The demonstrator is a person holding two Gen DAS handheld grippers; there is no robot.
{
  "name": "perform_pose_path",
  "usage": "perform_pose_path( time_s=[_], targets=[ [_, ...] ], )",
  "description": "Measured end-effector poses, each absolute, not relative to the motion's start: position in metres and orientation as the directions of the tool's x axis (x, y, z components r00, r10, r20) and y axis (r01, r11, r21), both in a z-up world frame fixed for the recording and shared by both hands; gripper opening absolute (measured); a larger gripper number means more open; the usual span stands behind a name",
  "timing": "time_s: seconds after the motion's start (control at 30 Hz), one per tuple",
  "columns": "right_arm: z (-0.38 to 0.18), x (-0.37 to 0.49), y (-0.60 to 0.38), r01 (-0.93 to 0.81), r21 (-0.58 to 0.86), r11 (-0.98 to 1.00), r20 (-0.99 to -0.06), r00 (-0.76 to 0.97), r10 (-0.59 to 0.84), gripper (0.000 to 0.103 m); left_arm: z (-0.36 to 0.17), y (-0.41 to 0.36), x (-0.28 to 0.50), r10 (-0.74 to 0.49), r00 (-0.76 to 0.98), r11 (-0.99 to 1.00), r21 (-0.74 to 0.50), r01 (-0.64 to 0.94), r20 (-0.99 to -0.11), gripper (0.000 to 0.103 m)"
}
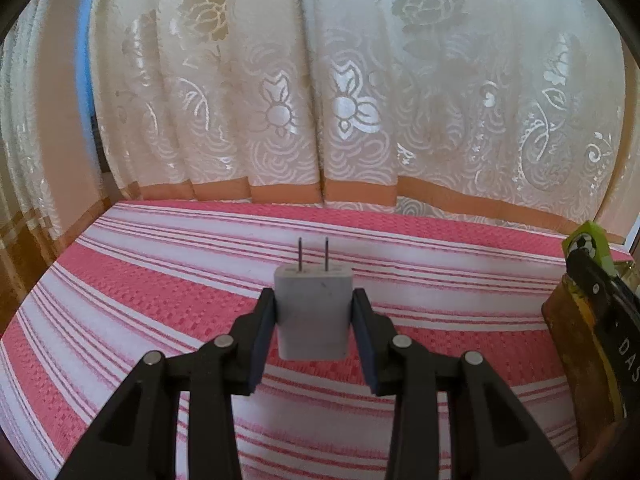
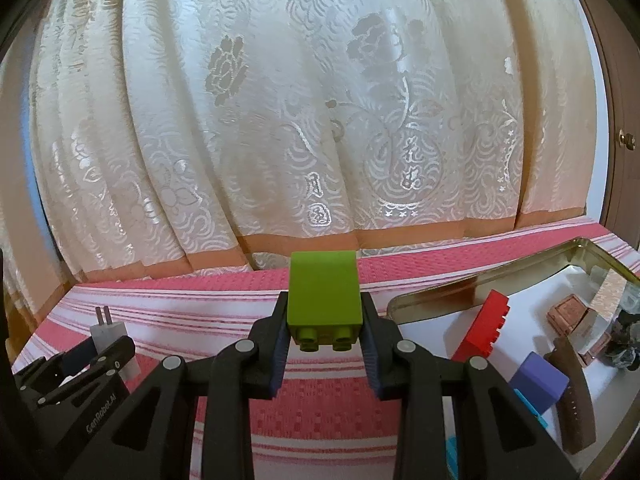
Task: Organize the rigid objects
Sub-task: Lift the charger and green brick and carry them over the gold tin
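Soft daylight glows through the curtain (image 1: pixel 320 80) ahead of me, glinting off its woven flowers. My views bend strongly at the dark, vignetted edges; the centre stays sharp.

Home: floral curtains (image 1: pixel 320 80), striped red cloth (image 1: pixel 160 280).

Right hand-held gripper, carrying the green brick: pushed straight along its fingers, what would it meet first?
Probably the striped tablecloth, then the curtain. Nothing stands ahead of the right hand-held gripper and green brick; the tin sits off right. Depth is uncertain.
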State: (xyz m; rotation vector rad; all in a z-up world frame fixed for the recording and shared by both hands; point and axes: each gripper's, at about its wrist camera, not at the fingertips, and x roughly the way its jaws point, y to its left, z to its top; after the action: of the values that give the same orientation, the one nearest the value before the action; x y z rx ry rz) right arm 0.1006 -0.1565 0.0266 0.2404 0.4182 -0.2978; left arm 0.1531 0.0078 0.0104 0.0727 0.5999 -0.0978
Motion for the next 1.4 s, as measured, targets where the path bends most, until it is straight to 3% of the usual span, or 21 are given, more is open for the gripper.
perform_pose_path(
  time_s=[1.4],
  targets=[
    [0.033,0.007,-0.155,0.255,0.093,0.962,-0.373,0.905,-0.204,0.035,0.015,-0.010,0.069,-0.101,0.860,0.991,0.024,0.130,-0.501,0.037]
  ],
)
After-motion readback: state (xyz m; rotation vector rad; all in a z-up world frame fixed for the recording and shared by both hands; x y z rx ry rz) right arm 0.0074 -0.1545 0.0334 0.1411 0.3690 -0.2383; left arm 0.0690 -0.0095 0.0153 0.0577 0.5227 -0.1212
